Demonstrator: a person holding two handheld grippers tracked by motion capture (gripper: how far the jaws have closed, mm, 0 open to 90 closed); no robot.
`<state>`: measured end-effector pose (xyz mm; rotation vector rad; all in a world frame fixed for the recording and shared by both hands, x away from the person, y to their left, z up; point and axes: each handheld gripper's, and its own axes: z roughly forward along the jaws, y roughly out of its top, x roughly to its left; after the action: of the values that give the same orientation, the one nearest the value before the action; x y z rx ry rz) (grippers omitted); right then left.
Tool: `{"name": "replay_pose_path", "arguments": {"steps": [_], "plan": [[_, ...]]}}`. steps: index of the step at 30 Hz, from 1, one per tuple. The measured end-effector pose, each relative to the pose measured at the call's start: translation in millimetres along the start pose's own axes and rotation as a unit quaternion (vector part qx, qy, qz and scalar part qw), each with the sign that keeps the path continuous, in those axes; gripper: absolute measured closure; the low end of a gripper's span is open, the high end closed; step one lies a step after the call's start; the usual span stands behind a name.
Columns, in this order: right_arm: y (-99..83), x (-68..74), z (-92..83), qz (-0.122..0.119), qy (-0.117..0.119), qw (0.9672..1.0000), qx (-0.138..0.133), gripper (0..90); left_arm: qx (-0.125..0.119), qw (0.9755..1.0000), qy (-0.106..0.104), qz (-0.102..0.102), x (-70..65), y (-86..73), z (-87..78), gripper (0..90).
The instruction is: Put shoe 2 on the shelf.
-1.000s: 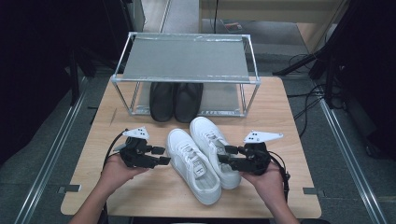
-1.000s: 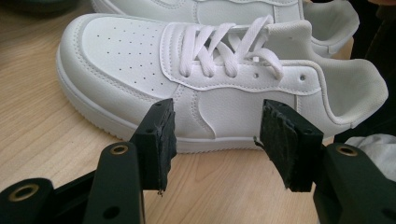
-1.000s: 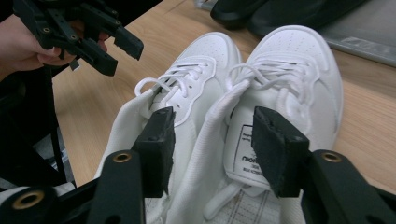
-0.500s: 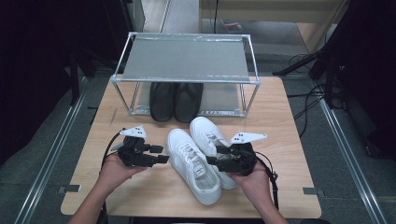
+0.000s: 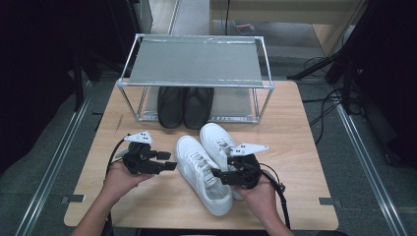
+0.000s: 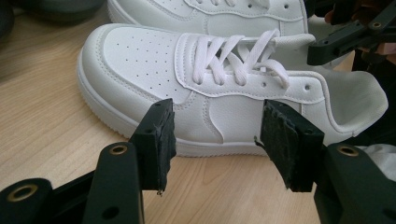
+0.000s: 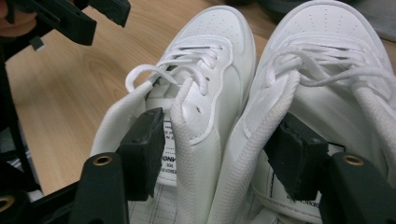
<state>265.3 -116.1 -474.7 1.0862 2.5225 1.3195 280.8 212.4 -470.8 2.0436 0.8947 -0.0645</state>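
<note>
Table: a light wooden tabletop (image 5: 305,147) carries everything; the person's forearms come in from its near edge.
Left gripper: the black two-jaw left gripper (image 5: 169,161), held in the person's left hand (image 5: 118,179), hovers just left of the sneakers and points at the side of the nearer one. In the left gripper view its jaws stand wide apart with nothing between the pads (image 6: 159,140); the shoe's side wall lies beyond them, not touched.
Left sneaker: a white leather low-top sneaker with white laces (image 5: 202,173) lies in the middle of the table, toe toward the rack, heel toward the person. Its flank shows in the left gripper view (image 6: 210,88).
Right sneaker: a second matching white lace-up sneaker (image 5: 216,140) sits just beside the first, touching it along the side, its toe a little nearer the rack.
Right gripper: the black two-jaw right gripper (image 5: 219,173), in the person's right hand (image 5: 260,196), sits at the heel openings. Its jaws have just been opening and now stand wide. In the right gripper view (image 7: 219,168) one jaw is inside the left sneaker's collar (image 7: 187,121) and the other inside the right sneaker's collar (image 7: 275,116), the two adjoining collar walls between them, with no clear squeeze.
Rack: a silver metal-frame shelf rack with a grey top panel (image 5: 196,61) stands at the far side of the table.
Dark shoes: a pair of black slip-on shoes (image 5: 185,105) rests side by side under the rack.
</note>
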Motion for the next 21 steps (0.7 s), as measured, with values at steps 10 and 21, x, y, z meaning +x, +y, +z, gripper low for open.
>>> {"name": "replay_pose_path", "arguments": {"steps": [10,21], "plan": [[-5.3,4.9,3.1,-0.035,-0.041,0.9985,0.002,56.9,0.002,1.0,-0.001,-0.001,0.9,0.6,0.7,45.6],[-4.5,3.3,3.6,-0.013,-0.04,0.9991,0.001,60.8,-0.009,0.9999,-0.001,-0.009,5.0,0.2,-2.5,45.8]]}}
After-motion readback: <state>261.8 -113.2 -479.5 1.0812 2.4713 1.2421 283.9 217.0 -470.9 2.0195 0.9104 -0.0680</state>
